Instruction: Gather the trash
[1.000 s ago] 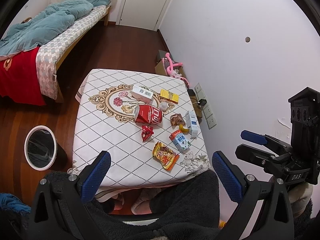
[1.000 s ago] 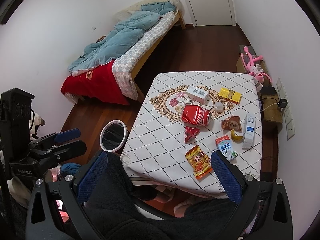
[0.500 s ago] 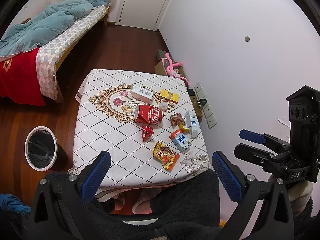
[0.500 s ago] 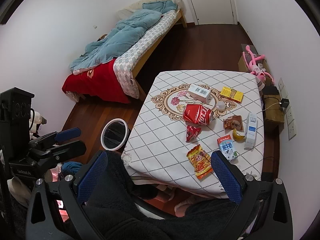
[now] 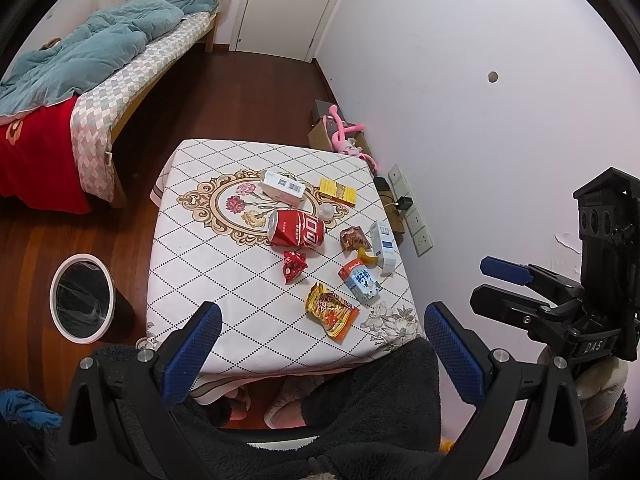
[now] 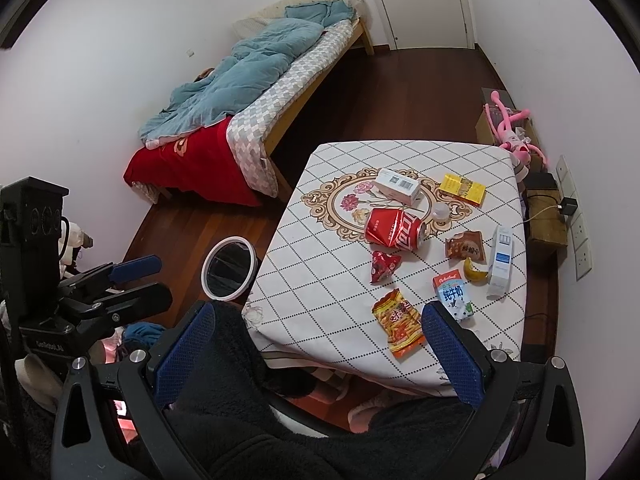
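Though dented, red can (image 5: pixel 297 229) (on its side), label up.

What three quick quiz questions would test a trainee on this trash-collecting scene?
1. True or false: the red can stands upright on the table.
2. Where is the bin: A on the table, B on the floor beside the table, C on the bed?
3. Fill in: the left gripper and right gripper are both ____ and hold nothing.

Key: 1 false, it lies on its side, dented. 2 B. 3 open.
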Motion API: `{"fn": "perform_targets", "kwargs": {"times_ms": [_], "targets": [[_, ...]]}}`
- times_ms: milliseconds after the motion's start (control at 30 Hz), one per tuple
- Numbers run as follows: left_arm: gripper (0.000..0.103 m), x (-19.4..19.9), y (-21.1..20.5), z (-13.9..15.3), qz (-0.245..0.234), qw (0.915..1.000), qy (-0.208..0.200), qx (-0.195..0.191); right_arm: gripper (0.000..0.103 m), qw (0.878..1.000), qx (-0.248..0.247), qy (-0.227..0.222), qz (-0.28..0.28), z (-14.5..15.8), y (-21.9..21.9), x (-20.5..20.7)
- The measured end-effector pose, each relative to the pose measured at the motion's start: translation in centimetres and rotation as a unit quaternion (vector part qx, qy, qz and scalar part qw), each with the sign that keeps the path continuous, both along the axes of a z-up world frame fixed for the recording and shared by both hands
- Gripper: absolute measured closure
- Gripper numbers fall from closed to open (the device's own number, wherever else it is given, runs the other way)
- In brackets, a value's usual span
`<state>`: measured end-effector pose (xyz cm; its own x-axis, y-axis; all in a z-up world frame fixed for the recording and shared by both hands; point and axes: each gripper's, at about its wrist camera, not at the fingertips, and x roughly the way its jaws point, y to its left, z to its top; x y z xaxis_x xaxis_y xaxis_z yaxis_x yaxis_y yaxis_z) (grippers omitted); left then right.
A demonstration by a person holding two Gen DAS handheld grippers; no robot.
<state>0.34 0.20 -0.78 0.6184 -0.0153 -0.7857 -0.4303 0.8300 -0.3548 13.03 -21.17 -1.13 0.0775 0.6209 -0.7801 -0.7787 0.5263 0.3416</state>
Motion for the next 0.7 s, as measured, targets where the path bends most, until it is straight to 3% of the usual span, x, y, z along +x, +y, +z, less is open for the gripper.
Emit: {"fn": "perform_targets", "kwargs": {"times_ms": [700], "targets": [[0.000,0.02,-0.38,0.32,-0.002,1.0000,0.002,0.006,0.000,1.000,0.000,-0.002,0.003,0.41,-0.11,0.03]]}}
